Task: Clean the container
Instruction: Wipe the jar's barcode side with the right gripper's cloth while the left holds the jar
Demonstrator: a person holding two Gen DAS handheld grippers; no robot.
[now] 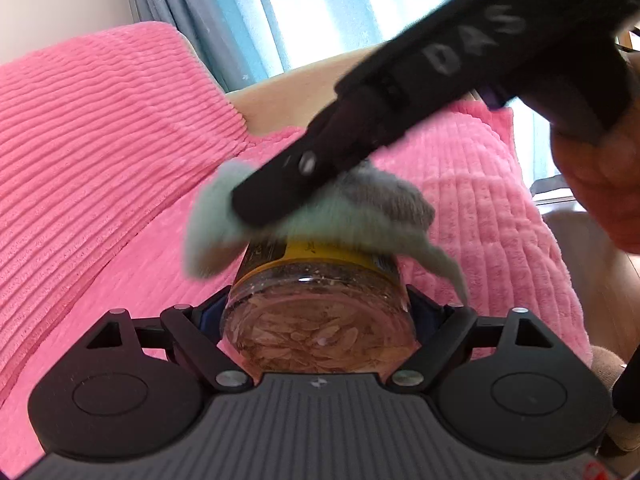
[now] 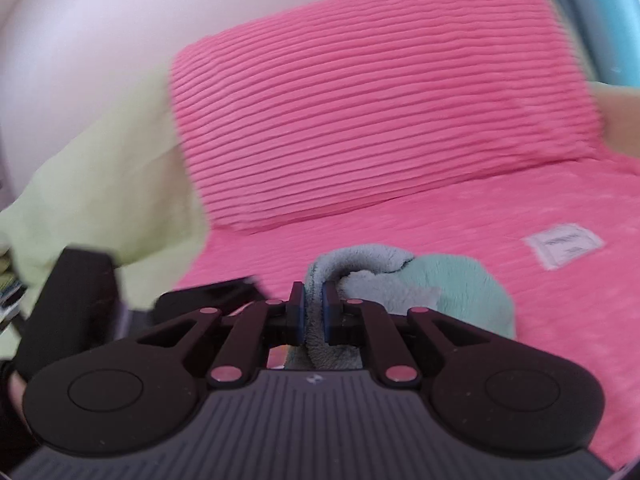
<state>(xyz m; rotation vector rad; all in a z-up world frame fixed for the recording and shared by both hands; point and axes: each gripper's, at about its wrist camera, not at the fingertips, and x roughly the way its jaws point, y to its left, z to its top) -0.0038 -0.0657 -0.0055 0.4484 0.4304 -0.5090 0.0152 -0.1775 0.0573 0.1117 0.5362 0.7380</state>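
Note:
A clear jar (image 1: 320, 332) with a yellow label and brownish flakes inside lies between my left gripper's (image 1: 320, 312) fingers, base toward the camera; the gripper is shut on it. A mint and grey cloth (image 1: 320, 216) is pressed on the jar's upper side by my right gripper (image 1: 256, 200), which reaches in from the upper right. In the right wrist view my right gripper (image 2: 313, 312) is shut on the cloth (image 2: 400, 280), whose folds bulge out to the right. The jar is hidden in that view.
A pink ribbed blanket (image 2: 480, 280) covers the seat, with a pink ribbed cushion (image 2: 380, 96) behind it and a pale green pillow (image 2: 104, 184) at the left. Blue curtains (image 1: 320, 12) hang behind. A hand (image 1: 600, 184) holds the right gripper's handle.

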